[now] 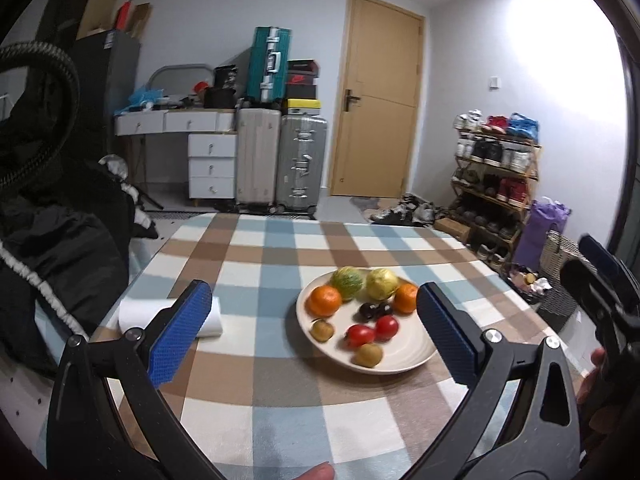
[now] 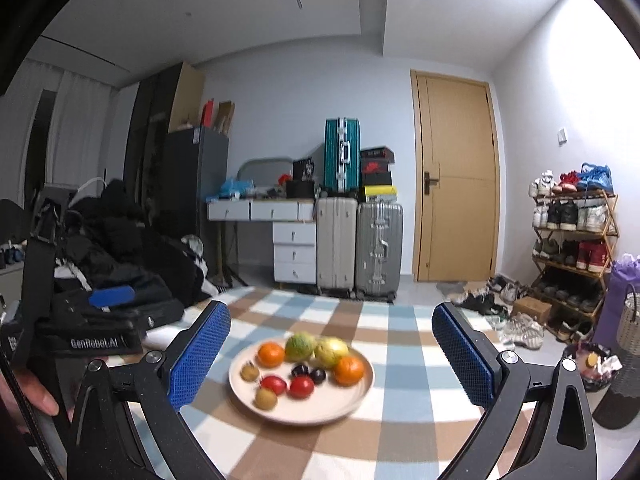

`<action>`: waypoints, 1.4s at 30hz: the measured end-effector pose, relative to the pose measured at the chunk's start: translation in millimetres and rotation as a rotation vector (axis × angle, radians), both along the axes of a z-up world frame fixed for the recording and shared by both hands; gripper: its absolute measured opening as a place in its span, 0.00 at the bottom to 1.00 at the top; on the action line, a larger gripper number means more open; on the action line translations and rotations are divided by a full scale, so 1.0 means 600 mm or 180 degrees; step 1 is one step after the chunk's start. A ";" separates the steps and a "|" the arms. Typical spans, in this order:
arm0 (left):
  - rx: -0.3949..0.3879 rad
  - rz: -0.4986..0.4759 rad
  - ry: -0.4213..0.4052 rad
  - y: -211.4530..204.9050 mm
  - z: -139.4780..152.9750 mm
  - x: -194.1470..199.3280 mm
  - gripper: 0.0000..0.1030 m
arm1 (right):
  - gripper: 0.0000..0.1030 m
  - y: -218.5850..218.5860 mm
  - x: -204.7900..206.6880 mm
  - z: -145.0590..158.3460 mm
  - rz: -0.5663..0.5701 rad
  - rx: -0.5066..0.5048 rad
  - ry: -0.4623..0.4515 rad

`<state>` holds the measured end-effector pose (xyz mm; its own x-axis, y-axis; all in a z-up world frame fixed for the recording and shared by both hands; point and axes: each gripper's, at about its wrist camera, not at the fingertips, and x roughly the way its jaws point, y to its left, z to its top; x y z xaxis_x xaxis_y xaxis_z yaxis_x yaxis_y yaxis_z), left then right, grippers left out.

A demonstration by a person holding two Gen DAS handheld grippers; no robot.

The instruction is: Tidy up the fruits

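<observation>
Left wrist view: left gripper (image 1: 314, 322) jaws spread wide, empty, above the checked worktop (image 1: 256, 412).
Plate (image 1: 416, 356): cream, right of centre, holding all the fruit; two oranges (image 1: 324, 300), two green-yellow round fruits (image 1: 347, 282) at the far rim, dark plums (image 1: 374, 310) in the middle, two tomatoes (image 1: 360, 335), two brown kiwis (image 1: 368, 355) nearest.
Beside it: white paper roll (image 1: 140, 314) lying at the left, well apart from the plate.
Right wrist view: right gripper (image 2: 331, 354) jaws likewise wide apart, holding nothing, hovering near side of the plate (image 2: 360, 396).
Also seen: left gripper (image 2: 112, 296) at the far left, beside a hand (image 2: 32, 392).
Handling: fruit probably light, round, prone to rolling; tomatoes (image 2: 301, 386) and plums likely soft, easily bruised, so gentle squeeze across the widest part; oranges firmer, easier grip.
</observation>
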<state>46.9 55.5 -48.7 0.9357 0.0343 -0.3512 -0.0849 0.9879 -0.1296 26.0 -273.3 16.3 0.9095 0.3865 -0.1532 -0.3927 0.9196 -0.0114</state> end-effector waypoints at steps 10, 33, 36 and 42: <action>0.0214 0.0025 0.0015 -0.018 -0.066 0.029 0.99 | 1.00 -0.011 0.037 -0.069 -0.0101 -0.0046 0.0338; 0.0214 0.0051 0.0084 -0.023 -0.096 0.053 0.99 | 1.00 0.004 0.060 -0.090 -0.0077 -0.0156 0.0567; 0.0229 0.0047 0.0071 -0.025 -0.096 0.052 0.99 | 1.00 0.004 0.059 -0.091 -0.0077 -0.0156 0.0568; 0.0287 0.0012 0.0008 -0.029 -0.090 0.045 0.99 | 1.00 0.005 0.058 -0.091 -0.0077 -0.0156 0.0568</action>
